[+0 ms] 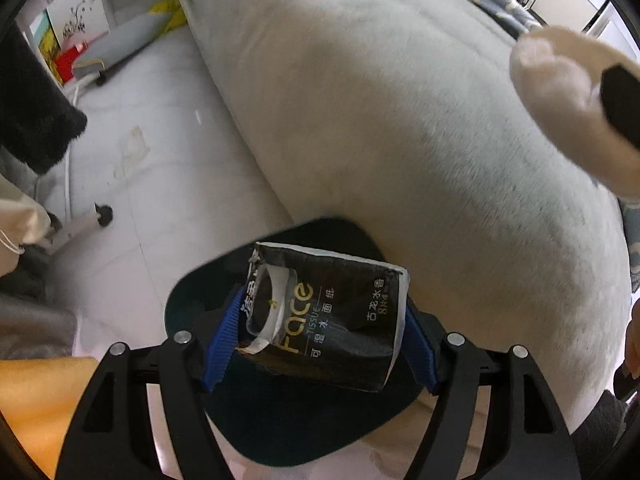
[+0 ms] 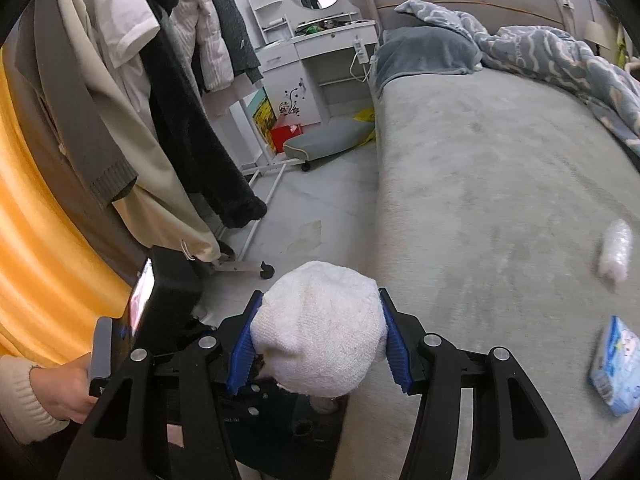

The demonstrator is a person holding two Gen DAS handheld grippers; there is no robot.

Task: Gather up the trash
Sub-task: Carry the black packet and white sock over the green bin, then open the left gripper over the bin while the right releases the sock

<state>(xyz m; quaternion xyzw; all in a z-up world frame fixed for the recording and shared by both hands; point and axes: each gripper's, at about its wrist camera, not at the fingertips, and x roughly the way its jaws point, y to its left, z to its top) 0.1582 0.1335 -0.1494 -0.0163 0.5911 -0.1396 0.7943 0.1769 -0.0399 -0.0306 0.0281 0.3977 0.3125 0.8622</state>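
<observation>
Tissue pack [image 1: 326, 316], black & empty-looking, sits clamped btwn the left gripper [image 1: 320, 332] pads, right over a dark bin [image 1: 280, 412] beside the bed [image 1: 400, 120]. Right gripper [image 2: 318, 340] grips a white cloth wad [image 2: 320, 328]. Step: drop-off. Next: open left jaws over bin, then right's wad; wrapper [image 2: 616, 256] on bed remains.

Each handheld gripper, the left gripper [image 1: 320, 328] and the right gripper [image 2: 318, 344], has black plastic linkage arms with triangular cut-outs, round silver rivets at the pivots, and ribbed blue rubber finger pads [image 2: 242, 350]. The person's hand [image 2: 66, 390] emerges from a cream ribbed knit sleeve cuff [image 2: 24, 400].
</observation>
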